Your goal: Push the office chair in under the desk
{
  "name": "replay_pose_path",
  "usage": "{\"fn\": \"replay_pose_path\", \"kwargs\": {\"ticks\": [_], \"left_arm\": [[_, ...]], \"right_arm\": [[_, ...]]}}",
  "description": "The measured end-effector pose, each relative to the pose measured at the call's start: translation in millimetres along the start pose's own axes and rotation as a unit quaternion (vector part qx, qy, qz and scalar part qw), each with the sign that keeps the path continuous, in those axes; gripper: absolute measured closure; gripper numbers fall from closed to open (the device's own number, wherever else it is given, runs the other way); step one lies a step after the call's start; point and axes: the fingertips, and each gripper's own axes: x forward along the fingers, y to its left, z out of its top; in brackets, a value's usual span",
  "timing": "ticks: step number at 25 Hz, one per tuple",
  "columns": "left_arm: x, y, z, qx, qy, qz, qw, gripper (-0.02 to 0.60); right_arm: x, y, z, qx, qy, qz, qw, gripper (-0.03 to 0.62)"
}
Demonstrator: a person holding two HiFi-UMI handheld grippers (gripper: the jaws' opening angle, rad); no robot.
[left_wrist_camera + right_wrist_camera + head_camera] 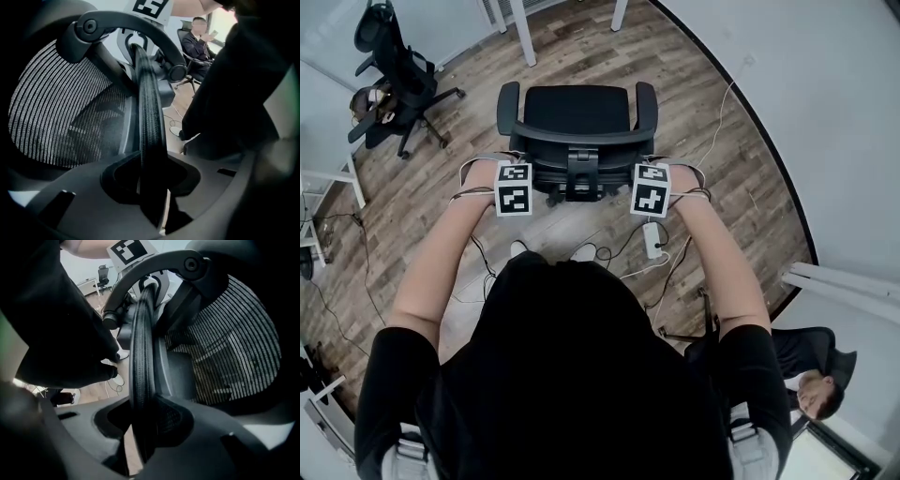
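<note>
The black office chair (577, 111) stands on the wood floor in front of me, its seat facing away toward white desk legs (525, 33). Both grippers point steeply down onto the top of its backrest (578, 139). My left gripper (513, 180) is at the backrest's left end and my right gripper (651, 184) at its right end. In the left gripper view the backrest rim (149, 117) runs between the jaws of the left gripper (150, 183), with a sliver of floor showing beside it. In the right gripper view the rim (140, 348) likewise lies between the jaws of the right gripper (143, 427), with a gap on its left.
A second black office chair (394, 80) stands at the far left. A power strip (652, 239) and cables lie on the floor by my feet. A seated person (806, 375) is at the lower right, next to the curved wall. Another white desk (328, 178) is at the left edge.
</note>
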Motion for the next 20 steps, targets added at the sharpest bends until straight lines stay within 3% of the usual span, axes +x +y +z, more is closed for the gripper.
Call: {"fn": "replay_pose_path", "kwargs": {"ticks": [7,20], "left_arm": [[2,3,9,-0.002,-0.006,-0.021,0.9998,0.477],[6,38,-8,0.006,0.006,0.021,0.9997,0.485]], "right_arm": [[0,-6,-10,0.016,0.008,0.006,1.000,0.484],[6,-32,-1,0.033,0.008,-0.002,0.999,0.490]]}}
